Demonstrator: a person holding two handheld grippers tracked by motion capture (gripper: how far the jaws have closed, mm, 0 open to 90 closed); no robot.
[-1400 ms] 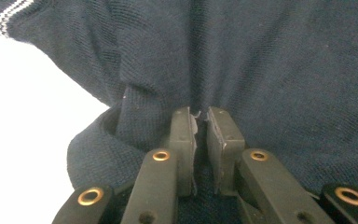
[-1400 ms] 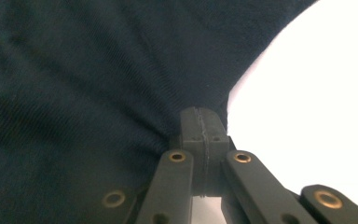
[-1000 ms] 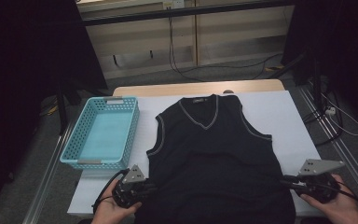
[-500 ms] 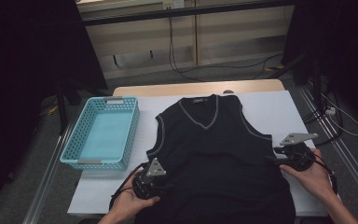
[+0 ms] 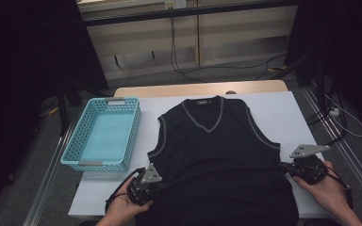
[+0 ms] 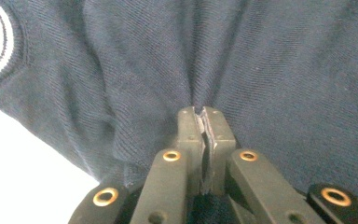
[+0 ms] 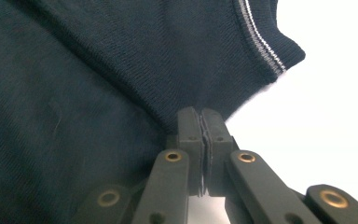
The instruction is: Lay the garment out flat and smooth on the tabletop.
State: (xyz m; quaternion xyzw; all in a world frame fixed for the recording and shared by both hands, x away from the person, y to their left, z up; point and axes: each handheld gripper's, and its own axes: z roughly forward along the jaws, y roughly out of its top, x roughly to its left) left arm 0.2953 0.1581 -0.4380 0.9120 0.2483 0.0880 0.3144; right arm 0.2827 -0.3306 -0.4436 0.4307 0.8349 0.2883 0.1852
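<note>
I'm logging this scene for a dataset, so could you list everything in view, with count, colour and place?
Sleeveless vest: one, dark navy with pale stripes at the V-neck and armholes, spread flat on the middle of the table, neck away from the person.
Basket: one, light blue plastic mesh, nothing seen inside, on the table left of the vest.
Table: one, white top with a wooden far edge.
Cables: several, dark, on the grey floor beyond the table.
Left gripper: one, black, jaws closed on a pinch of the vest's left side.
Right gripper: one, black, jaws closed on the vest's right edge below the armhole.
Hands: two, at the near edge, each holding a gripper.
</note>
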